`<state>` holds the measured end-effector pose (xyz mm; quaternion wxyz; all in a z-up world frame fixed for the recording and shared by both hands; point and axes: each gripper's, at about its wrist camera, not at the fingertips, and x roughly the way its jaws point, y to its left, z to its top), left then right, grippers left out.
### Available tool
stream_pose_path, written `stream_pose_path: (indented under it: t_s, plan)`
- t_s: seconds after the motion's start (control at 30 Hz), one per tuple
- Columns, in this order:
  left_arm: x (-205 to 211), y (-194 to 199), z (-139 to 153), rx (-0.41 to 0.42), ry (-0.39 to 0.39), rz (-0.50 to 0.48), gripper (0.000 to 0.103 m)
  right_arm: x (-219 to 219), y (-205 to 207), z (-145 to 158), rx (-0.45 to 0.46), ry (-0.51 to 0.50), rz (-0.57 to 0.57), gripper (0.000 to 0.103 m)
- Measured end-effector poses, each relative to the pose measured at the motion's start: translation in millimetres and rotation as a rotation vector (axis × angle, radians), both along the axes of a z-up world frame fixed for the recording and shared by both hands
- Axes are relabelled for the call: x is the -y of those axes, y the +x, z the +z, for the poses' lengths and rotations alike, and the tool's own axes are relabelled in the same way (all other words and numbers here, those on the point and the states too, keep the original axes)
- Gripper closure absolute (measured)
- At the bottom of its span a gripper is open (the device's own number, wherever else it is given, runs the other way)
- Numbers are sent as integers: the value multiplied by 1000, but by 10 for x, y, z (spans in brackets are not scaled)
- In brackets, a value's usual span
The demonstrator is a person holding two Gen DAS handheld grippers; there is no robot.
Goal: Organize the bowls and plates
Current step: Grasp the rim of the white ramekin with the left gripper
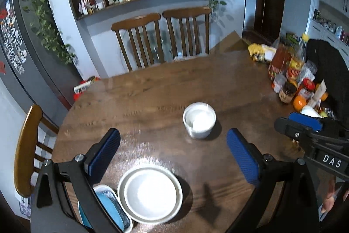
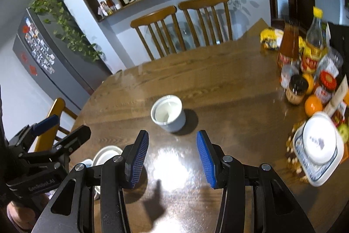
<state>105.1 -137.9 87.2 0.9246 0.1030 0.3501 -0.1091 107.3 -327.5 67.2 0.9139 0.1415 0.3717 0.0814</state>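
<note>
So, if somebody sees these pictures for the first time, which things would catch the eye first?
Probably the small white cup, alone in the middle of the brown table, just beyond both open, empty grippers, left and right. Next, the white bowl near the table's front edge, beside a blue dish. Then the crowd of bottles, jars and oranges at the right side.

"DAS" label on right gripper (image 1: pixel 305 123) body.
</note>
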Motion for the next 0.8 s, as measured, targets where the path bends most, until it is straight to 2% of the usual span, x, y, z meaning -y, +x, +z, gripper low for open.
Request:
stream_pose_path:
  t_s: [0.17, 0.3, 0.47, 0.63, 0.8]
  plan:
    - [39, 144, 250, 49, -11, 6, 3, 23, 113, 281, 48, -24, -7, 56]
    - [47, 220, 299, 71, -20, 12, 1, 21, 180, 379, 69, -42, -17, 56]
    - [54, 346, 122, 22, -14, 22, 1, 11, 303, 316, 50, -39, -14, 56]
    - [63, 515, -163, -42, 21, 41, 1, 2, 442, 114, -2, -45, -9, 56]
    - [45, 743, -484, -140, 45, 64, 1, -20, 641, -158, -72, -55, -4, 56]
